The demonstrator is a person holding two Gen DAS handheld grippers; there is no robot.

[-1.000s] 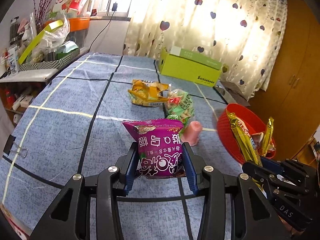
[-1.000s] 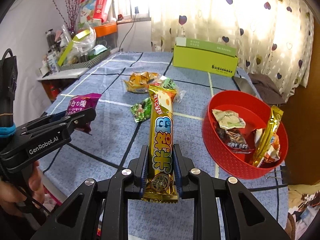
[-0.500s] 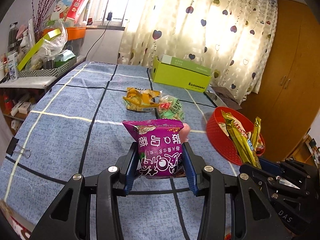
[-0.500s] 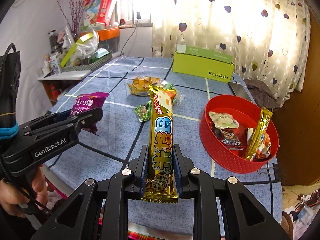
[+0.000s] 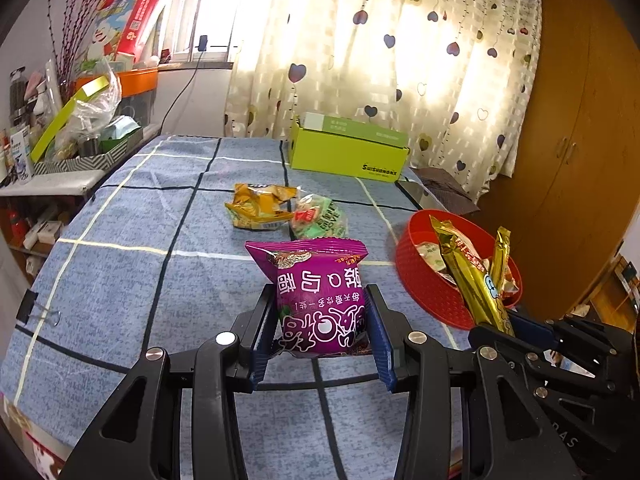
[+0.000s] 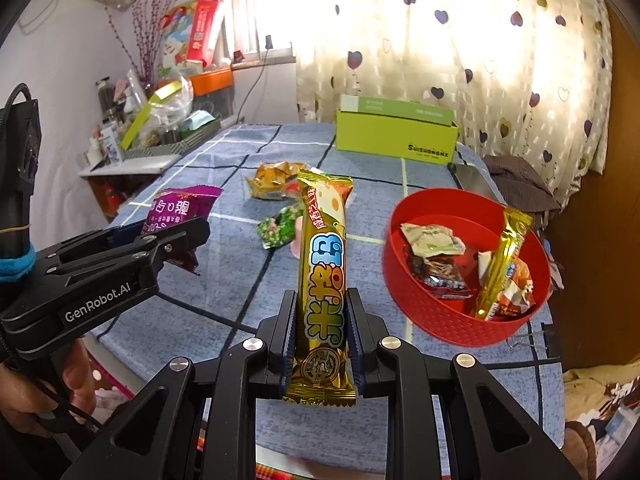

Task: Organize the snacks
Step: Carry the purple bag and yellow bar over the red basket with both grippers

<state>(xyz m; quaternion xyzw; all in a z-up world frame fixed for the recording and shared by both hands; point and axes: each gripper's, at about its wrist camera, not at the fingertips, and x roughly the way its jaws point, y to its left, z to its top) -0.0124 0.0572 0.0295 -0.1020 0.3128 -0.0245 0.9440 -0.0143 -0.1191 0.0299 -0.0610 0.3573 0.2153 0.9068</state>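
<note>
A blue checked tablecloth [image 5: 120, 280] carries a round red plastic bowl [image 6: 436, 316] of snacks. The left gripper [image 5: 322, 338] clamps a purple foil snack packet [image 5: 316, 296]; the right gripper [image 6: 322, 334] pinches a long gold wrapped bar [image 6: 324, 264], both above the cloth.

The left gripper [image 5: 322, 334] points forward and downward, its blue-padded jaws set partly apart and pressing both sides of a purple snack packet [image 5: 318, 300] that stands upright between them; seen from the right wrist, the same gripper reaches in from the left, its handle wrapped by a hand [image 6: 38, 390] at the lower left edge; the right gripper [image 6: 322, 332] also tilts downward, jaws drawn close and clamped on the lower part of a long gold snack bar [image 6: 324, 280] held upright
</note>
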